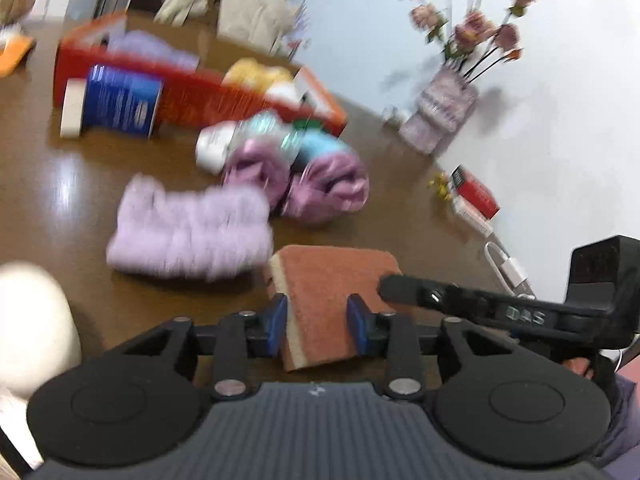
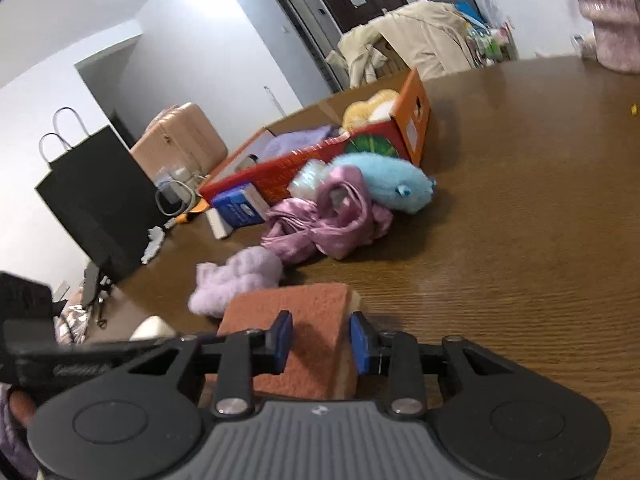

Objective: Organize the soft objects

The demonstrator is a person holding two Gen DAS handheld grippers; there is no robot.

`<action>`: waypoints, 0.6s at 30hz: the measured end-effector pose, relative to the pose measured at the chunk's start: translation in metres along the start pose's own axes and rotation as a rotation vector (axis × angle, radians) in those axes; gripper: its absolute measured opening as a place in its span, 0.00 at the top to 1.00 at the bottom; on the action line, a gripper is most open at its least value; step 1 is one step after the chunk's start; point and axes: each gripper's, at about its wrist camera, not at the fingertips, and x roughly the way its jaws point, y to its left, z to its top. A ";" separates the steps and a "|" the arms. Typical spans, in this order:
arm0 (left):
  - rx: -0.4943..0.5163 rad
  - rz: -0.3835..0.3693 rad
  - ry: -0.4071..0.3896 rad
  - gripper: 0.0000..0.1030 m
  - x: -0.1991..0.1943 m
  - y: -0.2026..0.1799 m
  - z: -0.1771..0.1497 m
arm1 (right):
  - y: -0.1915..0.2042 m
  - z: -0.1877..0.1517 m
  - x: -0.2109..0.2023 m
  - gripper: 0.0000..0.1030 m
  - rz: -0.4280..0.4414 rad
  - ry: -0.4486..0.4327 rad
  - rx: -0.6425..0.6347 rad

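Both grippers close on the same orange-topped sponge (image 1: 332, 296), which also shows in the right wrist view (image 2: 296, 328). My left gripper (image 1: 318, 326) has its blue pads against the sponge's sides. My right gripper (image 2: 320, 342) grips it from the opposite side; its black finger (image 1: 460, 300) reaches in from the right in the left wrist view. A fluffy lilac cloth (image 1: 192, 232) (image 2: 236, 280) lies just beyond. A pink satin cloth (image 2: 328, 224) and a blue plush toy (image 2: 388, 184) lie in front of the open red cardboard box (image 2: 340, 152), which holds a yellow plush (image 2: 372, 112) and a lilac item.
Brown wooden table (image 2: 520, 240). A blue carton (image 1: 120, 100) leans on the box. A vase of dried roses (image 1: 440, 116), a red packet (image 1: 476, 192) and a white cable (image 1: 508, 268) stand along the wall. A black paper bag (image 2: 92, 200) stands at the table's far left.
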 end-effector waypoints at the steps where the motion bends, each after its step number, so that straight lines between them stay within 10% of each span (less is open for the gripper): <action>1: 0.025 -0.020 -0.028 0.69 -0.006 -0.003 0.006 | 0.004 0.004 -0.010 0.71 0.015 -0.025 -0.004; 9: 0.135 -0.048 -0.208 0.69 -0.036 -0.002 0.110 | 0.047 0.093 -0.009 0.72 0.061 -0.303 -0.068; 18: -0.014 0.129 -0.194 0.69 0.006 0.090 0.229 | 0.067 0.199 0.135 0.72 0.091 -0.207 -0.029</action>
